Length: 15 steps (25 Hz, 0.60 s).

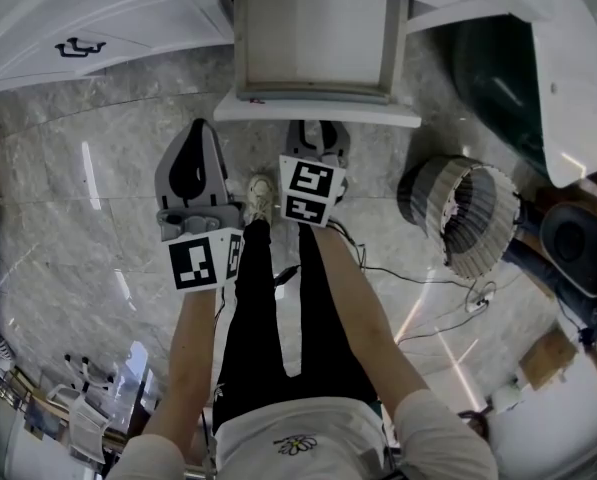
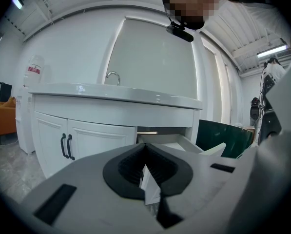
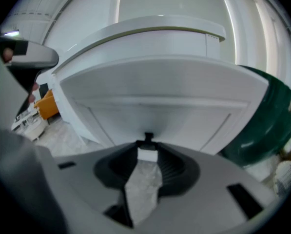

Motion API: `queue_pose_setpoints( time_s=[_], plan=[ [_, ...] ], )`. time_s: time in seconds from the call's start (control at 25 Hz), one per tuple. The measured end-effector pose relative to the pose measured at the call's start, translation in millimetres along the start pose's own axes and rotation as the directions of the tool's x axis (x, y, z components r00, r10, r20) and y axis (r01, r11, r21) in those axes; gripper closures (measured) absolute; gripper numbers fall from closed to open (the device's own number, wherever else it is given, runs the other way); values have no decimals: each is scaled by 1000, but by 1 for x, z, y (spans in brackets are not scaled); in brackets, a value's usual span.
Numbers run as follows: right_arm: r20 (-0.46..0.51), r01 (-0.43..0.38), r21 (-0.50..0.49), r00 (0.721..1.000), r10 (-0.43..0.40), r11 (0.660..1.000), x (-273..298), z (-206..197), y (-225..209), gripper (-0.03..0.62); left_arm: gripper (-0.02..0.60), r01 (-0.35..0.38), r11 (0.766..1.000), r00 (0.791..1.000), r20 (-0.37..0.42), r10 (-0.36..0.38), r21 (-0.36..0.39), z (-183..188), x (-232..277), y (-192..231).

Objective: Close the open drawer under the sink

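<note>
The white drawer (image 1: 318, 111) stands pulled out from the vanity under the sink, empty inside. My right gripper (image 1: 316, 130) is at its front panel (image 3: 160, 91). The jaws stand a little apart, and the small black handle (image 3: 148, 137) shows just past the tips. Whether the tips touch the panel is unclear. My left gripper (image 1: 198, 128) hangs to the left of the drawer and away from it. Its jaws are closed to a thin slit with nothing in them. In the left gripper view the open drawer (image 2: 177, 143) juts out below the countertop.
Cabinet doors with black handles (image 2: 66, 146) stand left of the drawer, with a faucet (image 2: 113, 77) above. A dark green tub (image 1: 498, 78) and a slatted basket (image 1: 468, 213) sit to the right. Cables (image 1: 428, 288) lie on the marble floor. The person's shoe (image 1: 260, 198) is below the drawer.
</note>
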State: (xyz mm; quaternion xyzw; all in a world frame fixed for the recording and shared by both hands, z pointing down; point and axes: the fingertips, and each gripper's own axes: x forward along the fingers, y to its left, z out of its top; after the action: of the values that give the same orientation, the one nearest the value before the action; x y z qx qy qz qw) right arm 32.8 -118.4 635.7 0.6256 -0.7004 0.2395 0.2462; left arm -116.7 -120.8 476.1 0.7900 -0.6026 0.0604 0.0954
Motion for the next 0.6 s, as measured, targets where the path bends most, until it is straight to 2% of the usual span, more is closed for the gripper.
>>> queue_pose_setpoints(
  time_s=[0.6],
  plan=[
    [54,-60,-22,997,61,998,-21,24,3,452,562,-19,1000,1000,3,19,-20,4,3,-1]
  ],
)
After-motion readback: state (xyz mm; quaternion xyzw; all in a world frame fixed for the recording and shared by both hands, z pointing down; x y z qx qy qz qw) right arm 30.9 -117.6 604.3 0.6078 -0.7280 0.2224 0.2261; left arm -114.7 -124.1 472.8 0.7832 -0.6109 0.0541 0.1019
